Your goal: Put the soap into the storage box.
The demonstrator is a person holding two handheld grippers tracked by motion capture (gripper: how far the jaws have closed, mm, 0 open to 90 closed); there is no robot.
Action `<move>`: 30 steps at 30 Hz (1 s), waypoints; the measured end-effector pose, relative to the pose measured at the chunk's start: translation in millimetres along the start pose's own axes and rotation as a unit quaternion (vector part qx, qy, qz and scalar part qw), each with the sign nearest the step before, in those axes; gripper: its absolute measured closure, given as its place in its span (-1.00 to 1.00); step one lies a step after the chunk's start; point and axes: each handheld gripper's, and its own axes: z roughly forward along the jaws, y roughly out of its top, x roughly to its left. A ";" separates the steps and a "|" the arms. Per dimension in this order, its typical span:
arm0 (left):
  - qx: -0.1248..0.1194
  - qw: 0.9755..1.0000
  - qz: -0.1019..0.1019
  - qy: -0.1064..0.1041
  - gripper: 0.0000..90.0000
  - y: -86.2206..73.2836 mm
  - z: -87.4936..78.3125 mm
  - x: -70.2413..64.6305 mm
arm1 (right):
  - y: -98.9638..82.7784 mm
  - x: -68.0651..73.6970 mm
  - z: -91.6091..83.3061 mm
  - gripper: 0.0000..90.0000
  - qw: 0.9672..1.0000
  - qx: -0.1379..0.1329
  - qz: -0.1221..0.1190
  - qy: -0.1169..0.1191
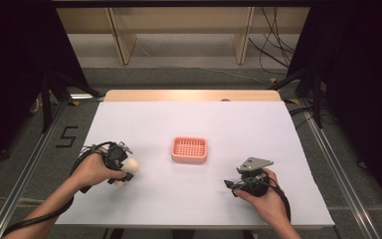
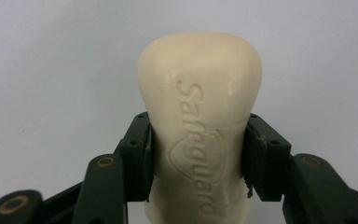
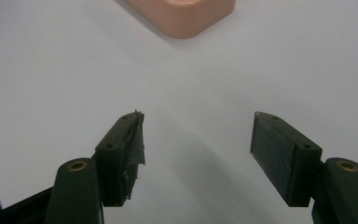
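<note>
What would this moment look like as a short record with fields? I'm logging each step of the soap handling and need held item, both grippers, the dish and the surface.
held item: cream soap bar, stamped Safeguard
left gripper: jaws shut on the soap bar's sides, at the table's left
right gripper: jaws open, nothing between them, at the table's right
soap dish: pink, slotted, mid-table between the two grippers, nothing in it
surface: white table cover
soap versus dish: apart, bar left of the dish, not yet placed
</note>
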 end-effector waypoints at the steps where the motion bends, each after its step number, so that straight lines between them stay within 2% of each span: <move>1: -0.007 1.000 -0.002 0.001 0.11 0.8 -0.5 -0.4 | 0.1 0.1 0.0 -0.21 1.000 -0.001 0.001 0.000; 3: -0.005 1.000 -0.003 0.000 0.11 1.9 -1.9 -0.2 | 0.1 -0.2 0.0 -0.21 1.000 -0.001 0.000 -0.001; 4: -0.019 1.000 -0.013 0.002 0.11 3.0 -2.1 -2.2 | 0.0 0.3 -0.1 -0.21 1.000 -0.005 0.005 -0.001; 6: -0.023 1.000 -0.009 0.003 0.11 4.1 -2.6 -1.8 | -0.1 0.1 0.1 -0.21 1.000 -0.005 0.003 -0.002; 7: -0.018 1.000 -0.001 0.002 0.11 5.4 -4.4 -1.2 | 0.0 0.5 -0.4 -0.21 1.000 -0.004 0.007 -0.001; 8: -0.026 1.000 -0.009 0.004 0.11 6.0 -3.8 -2.7 | 0.1 0.6 -0.4 -0.21 1.000 -0.005 0.008 -0.001; 13: -0.033 0.999 0.002 0.009 0.11 9.7 -6.0 -6.2 | -0.5 -0.3 -0.3 -0.21 1.000 -0.005 0.004 -0.001; 14: -0.025 1.000 0.014 0.008 0.11 11.2 -7.8 -6.2 | -0.5 -0.5 -0.2 -0.21 1.000 -0.005 0.002 -0.001; 21: -0.027 0.999 0.024 0.007 0.11 18.7 -8.9 -9.6 | -0.6 -1.0 -1.3 -0.21 1.000 -0.006 0.003 -0.003; 22: -0.033 0.999 0.022 0.008 0.11 19.7 -8.0 -10.7 | -0.9 -1.0 -0.9 -0.21 1.000 -0.008 0.005 -0.003; 24: -0.025 0.999 0.027 0.007 0.11 22.1 -8.4 -11.5 | -1.2 -2.3 -0.2 -0.21 1.000 -0.012 -0.003 -0.004; 26: -0.032 0.999 0.034 0.011 0.11 25.1 -8.2 -13.3 | -1.3 -2.7 -0.2 -0.21 1.000 -0.012 -0.005 -0.005; 30: -0.031 0.998 0.045 0.011 0.11 28.9 -8.9 -15.6 | -1.2 -3.1 -1.3 -0.21 1.000 -0.011 -0.005 -0.006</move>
